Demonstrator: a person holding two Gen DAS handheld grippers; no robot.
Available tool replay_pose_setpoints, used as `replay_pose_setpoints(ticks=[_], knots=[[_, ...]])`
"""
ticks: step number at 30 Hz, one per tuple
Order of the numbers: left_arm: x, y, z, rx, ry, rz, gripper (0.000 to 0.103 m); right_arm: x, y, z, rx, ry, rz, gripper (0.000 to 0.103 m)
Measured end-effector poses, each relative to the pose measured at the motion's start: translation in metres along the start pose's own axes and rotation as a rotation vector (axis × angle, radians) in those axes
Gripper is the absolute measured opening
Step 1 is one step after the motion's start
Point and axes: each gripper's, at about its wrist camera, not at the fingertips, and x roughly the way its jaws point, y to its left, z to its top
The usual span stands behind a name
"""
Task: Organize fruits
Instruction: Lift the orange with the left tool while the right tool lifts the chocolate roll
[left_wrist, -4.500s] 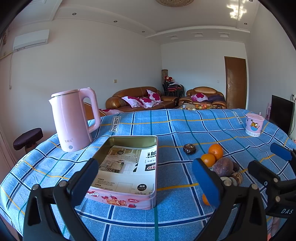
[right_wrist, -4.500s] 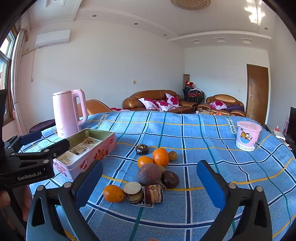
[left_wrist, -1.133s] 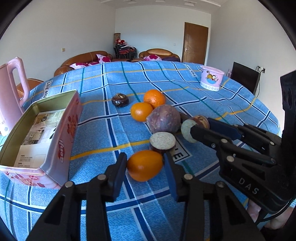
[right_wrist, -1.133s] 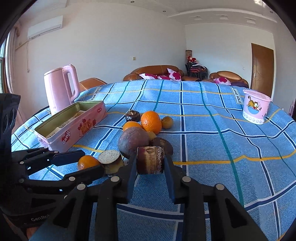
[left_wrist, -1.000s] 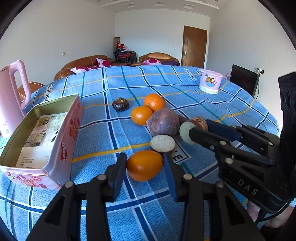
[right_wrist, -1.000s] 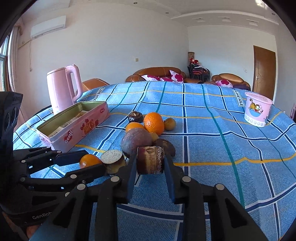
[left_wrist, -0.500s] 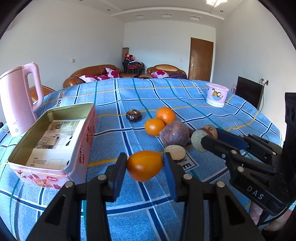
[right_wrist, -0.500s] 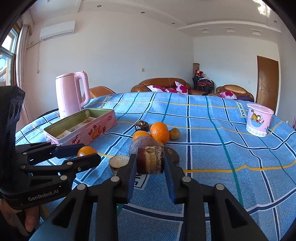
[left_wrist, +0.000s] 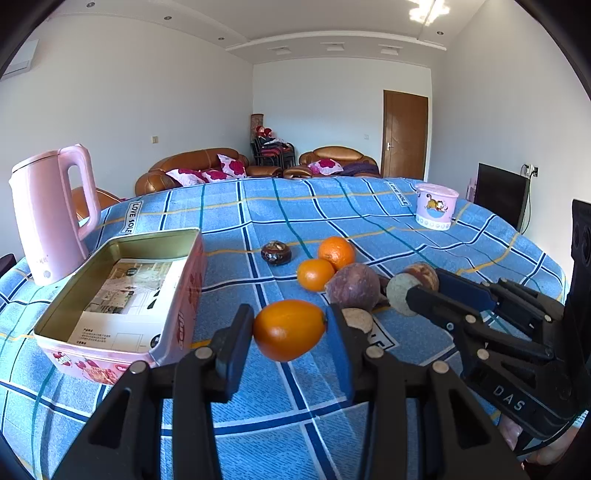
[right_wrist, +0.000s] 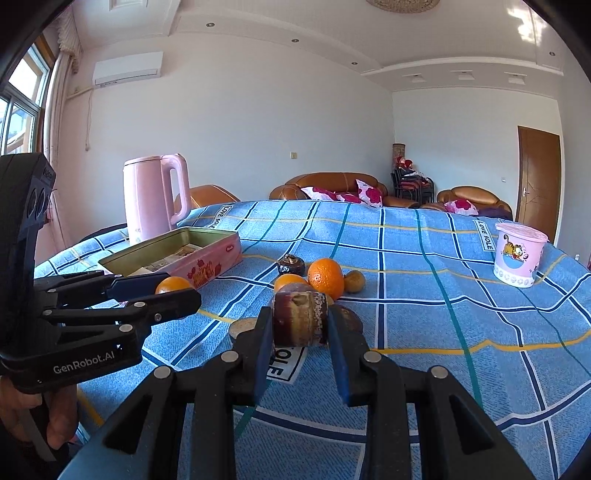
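Firmly clamped: orange (left_wrist: 289, 329) in left gripper (left_wrist: 289, 332), right of tin (left_wrist: 122, 295); brown fruit (right_wrist: 300, 324) in right gripper (right_wrist: 300, 326); likely smooth, squashable, best taken mid-body.

Two fisheye cameras, one riding each handheld gripper, look forward and slightly down along the fingers across a table (left_wrist: 369, 206) spread with blue checked cloth, towards the sofas at the room's far end. The left wrist view sits close over the pink tin (left_wrist: 122, 291); the right wrist view, set beside it, sees that tin (right_wrist: 177, 258) further off. Both take in the pink kettle (left_wrist: 51, 214), the fruit pile (right_wrist: 317, 280), the cartoon cup (right_wrist: 519, 254) and each other's gripper.
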Motion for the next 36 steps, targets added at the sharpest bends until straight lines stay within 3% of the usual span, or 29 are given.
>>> replay_pose_setpoints(ticks=[36], knots=[[-0.034,0.001,0.01,0.024,-0.182,0.113,0.042,-0.031,0.006,-0.009,-0.063,-0.213,0.034,0.031]])
